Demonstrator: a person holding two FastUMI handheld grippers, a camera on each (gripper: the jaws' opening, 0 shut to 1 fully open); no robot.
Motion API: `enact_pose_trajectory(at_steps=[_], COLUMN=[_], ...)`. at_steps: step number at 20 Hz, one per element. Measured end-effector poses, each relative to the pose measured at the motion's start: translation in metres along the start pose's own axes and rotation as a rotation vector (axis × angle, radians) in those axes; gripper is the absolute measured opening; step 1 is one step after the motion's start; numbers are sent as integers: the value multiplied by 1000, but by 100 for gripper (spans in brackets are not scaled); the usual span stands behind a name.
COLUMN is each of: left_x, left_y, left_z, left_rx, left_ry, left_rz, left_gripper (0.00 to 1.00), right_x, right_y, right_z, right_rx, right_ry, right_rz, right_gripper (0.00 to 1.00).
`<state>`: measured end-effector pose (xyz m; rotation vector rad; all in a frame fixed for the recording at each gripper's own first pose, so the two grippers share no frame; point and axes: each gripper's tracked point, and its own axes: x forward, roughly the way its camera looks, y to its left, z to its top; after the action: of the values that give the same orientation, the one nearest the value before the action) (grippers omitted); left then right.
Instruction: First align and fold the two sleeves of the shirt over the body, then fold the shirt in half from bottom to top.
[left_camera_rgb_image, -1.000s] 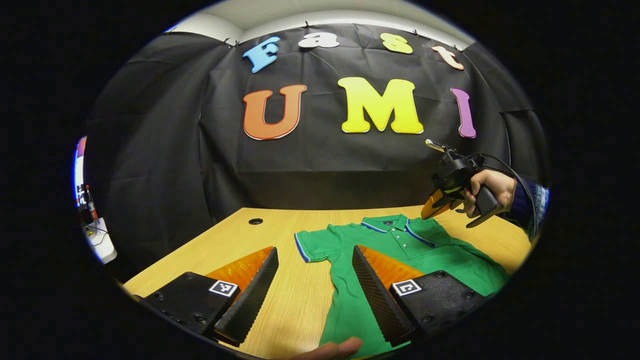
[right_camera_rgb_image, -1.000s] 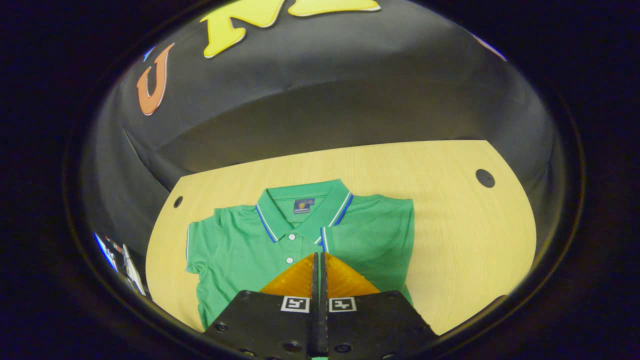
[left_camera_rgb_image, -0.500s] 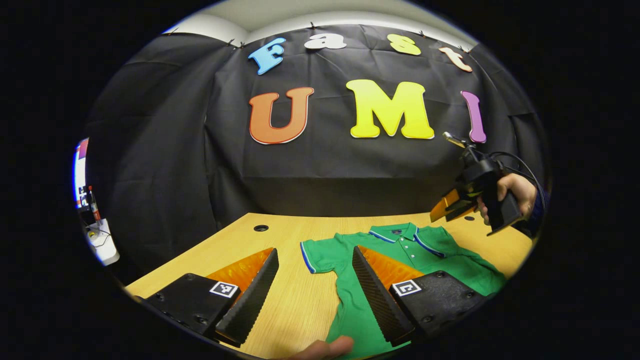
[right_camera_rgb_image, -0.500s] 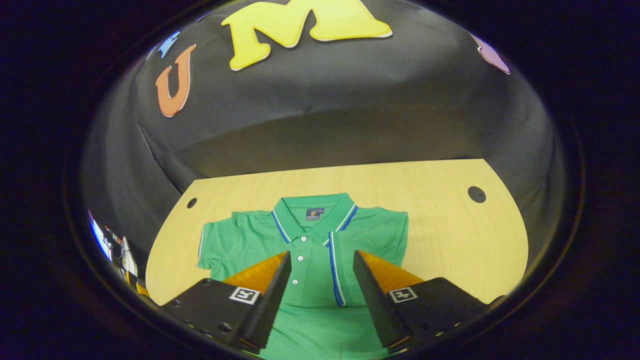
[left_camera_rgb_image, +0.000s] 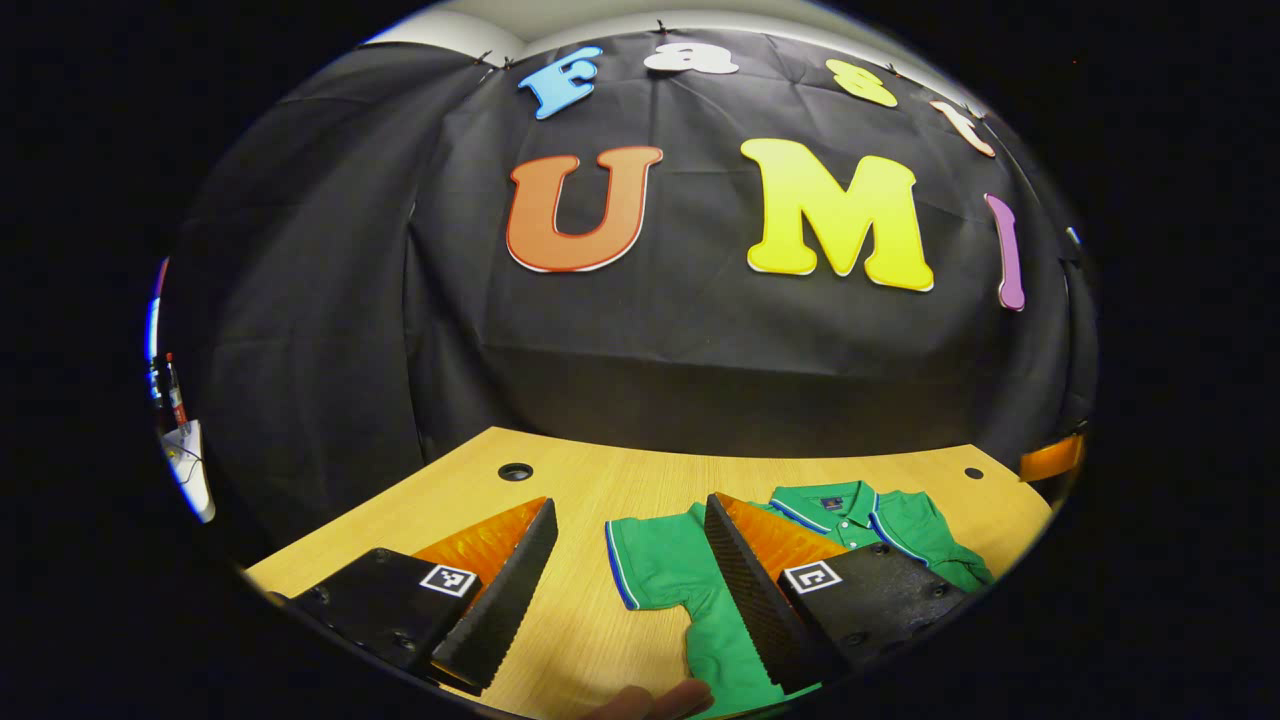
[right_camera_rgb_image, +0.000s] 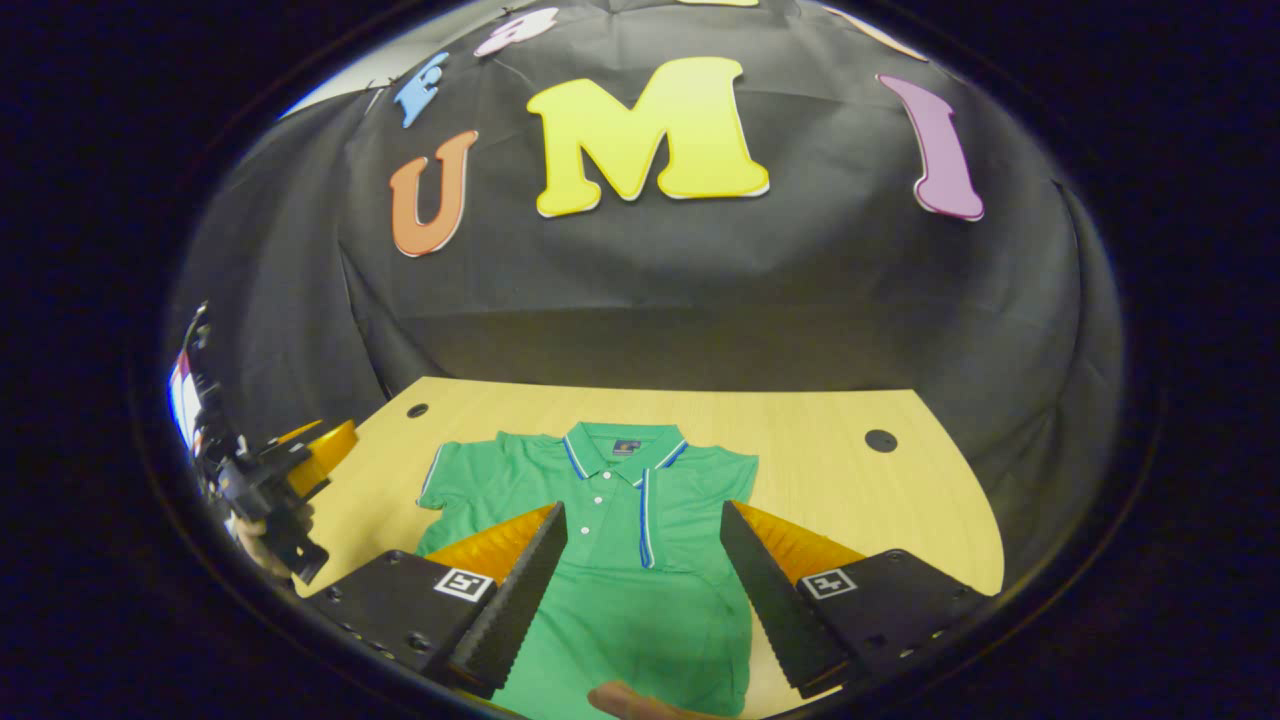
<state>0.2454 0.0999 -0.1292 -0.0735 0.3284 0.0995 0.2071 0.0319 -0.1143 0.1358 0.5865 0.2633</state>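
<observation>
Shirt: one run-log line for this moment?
shirt flat on table | right sleeve folded | left sleeve out | both claws open

Green shirt (right_camera_rgb_image: 640, 590) of soft matt knit cloth, lying on a table (right_camera_rgb_image: 830, 470) of smooth pale wood with fine grain.

Item: I see a green polo shirt (right_camera_rgb_image: 620, 560) with a blue-and-white trimmed collar and white buttons on the placket.
Pose: I read it as lying flat, front up, collar toward the booth wall, hem toward me.
Location: I find it on the wooden table (right_camera_rgb_image: 850, 490), near the middle.
Right sleeve (right_camera_rgb_image: 690, 510): I see it folded over the body, its striped cuff edge just beside the placket.
Left sleeve (left_camera_rgb_image: 650, 565): I see it spread outward on the wood, unfolded.
Bottom half: I see it extended, not folded up.
</observation>
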Motion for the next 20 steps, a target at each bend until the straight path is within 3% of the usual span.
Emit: enact_pose_trajectory(at_steps=[2, 3, 10, 12, 14, 15, 16, 17, 18, 19, 20], left_x=[29, 41, 90, 93, 92, 92, 92, 93, 93, 94, 98], left_y=[7, 7, 9, 6, 5, 5, 7, 5, 6, 9, 10], left_z=[-12, -22, -89, -98, -112, -119, -124, -129, -132, -130, -133], left_rx=[8, -11, -65, -60, -73, -83, -90, -100, -112, -110, -112], left_ry=[69, 117, 463, 518, 592, 625, 656, 681, 704, 708, 714], left_rz=[9, 11, 45, 43, 54, 63, 72, 72, 77, 90, 88], left_gripper=[95, 95, 94, 90, 84, 86, 78, 80, 71, 72, 63], right_x=[-21, -32, -92, -103, -110, -113, -115, -115, -117, -119, -120], right_y=[-9, -6, -15, -23, -34, -39, -44, -46, -47, -48, -49], right_z=[1, -2, -1, -4, -4, -5, -5, -9, -9, -11, -11], right_rx=[-25, -28, -9, 8, 24, 30, 31, 27, 27, 28, 33], right_ry=[-62, -82, -190, -199, -208, -213, -219, -228, -238, -244, -247], right_rz=[-28, -24, 16, 25, 34, 34, 33, 33, 33, 38, 43], right_gripper=[92, 96, 96, 92, 96, 96, 95, 95, 95, 95, 92])
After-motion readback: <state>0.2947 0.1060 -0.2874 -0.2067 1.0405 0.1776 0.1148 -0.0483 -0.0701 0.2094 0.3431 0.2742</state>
